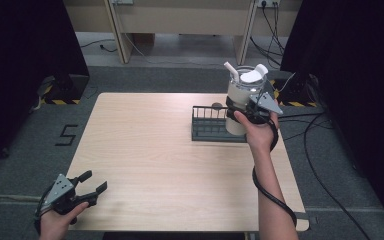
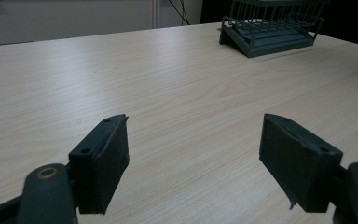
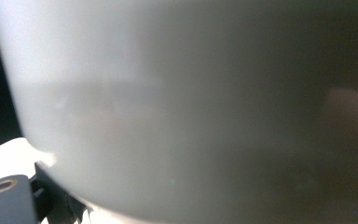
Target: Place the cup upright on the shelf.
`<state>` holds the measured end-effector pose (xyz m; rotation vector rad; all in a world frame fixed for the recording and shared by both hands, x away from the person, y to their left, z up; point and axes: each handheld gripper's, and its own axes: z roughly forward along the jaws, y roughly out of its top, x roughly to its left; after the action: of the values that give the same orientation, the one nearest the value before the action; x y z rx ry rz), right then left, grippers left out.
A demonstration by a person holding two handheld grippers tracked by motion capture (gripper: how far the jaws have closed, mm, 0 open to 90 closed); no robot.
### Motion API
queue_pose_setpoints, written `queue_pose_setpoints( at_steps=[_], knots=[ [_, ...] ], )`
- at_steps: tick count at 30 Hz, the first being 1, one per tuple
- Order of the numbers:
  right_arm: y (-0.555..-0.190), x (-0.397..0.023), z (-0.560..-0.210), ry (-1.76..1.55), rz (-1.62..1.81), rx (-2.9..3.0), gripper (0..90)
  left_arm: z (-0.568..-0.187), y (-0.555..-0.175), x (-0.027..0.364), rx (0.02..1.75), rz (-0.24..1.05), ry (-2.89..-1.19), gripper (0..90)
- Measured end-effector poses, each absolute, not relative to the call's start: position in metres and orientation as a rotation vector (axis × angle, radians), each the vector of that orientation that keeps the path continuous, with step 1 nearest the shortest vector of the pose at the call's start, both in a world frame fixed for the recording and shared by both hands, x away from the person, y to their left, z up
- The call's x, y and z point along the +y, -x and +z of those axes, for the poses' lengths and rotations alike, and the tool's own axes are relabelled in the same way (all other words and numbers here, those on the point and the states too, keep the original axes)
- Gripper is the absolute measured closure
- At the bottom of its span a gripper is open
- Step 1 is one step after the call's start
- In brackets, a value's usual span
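White jug (image 1: 243, 95) clamped in right tool (image 1: 252, 107) above rack (image 1: 211, 127); left tool (image 1: 94, 184) apart.

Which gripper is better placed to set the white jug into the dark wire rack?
Right. The right gripper already grips the white cylindrical jug above the dark wire rack. The left gripper sits open at the table's near left corner.

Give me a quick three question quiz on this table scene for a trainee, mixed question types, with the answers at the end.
1. True or false: the left gripper is holding something.
2. Which gripper grasps the white container? A left, B right, C neither.
3. Fill in: the dark wire rack stands on the ___ .

Key:
1. False; its jaws are spread wide over bare table.
2. B; the right gripper is closed around its body, beside the rack.
3. Table.
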<state>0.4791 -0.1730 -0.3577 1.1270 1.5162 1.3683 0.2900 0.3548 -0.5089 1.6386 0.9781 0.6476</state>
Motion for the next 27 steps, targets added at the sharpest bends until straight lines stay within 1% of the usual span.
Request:
queue_pose_setpoints(
  at_steps=[10, 27],
  knots=[
    [-0.497, -0.167, -0.352, -1.137, 1.369, 1.515, 9.6, -0.509, -0.290, 0.355, 0.979, 0.645, -1.634, 23.2],
    [-0.529, -0.152, -0.360, -1.178, 1.356, 1.533, 9.6, -0.509, -0.290, 0.355, 0.980, 0.642, -1.630, 23.3]
  ],
)
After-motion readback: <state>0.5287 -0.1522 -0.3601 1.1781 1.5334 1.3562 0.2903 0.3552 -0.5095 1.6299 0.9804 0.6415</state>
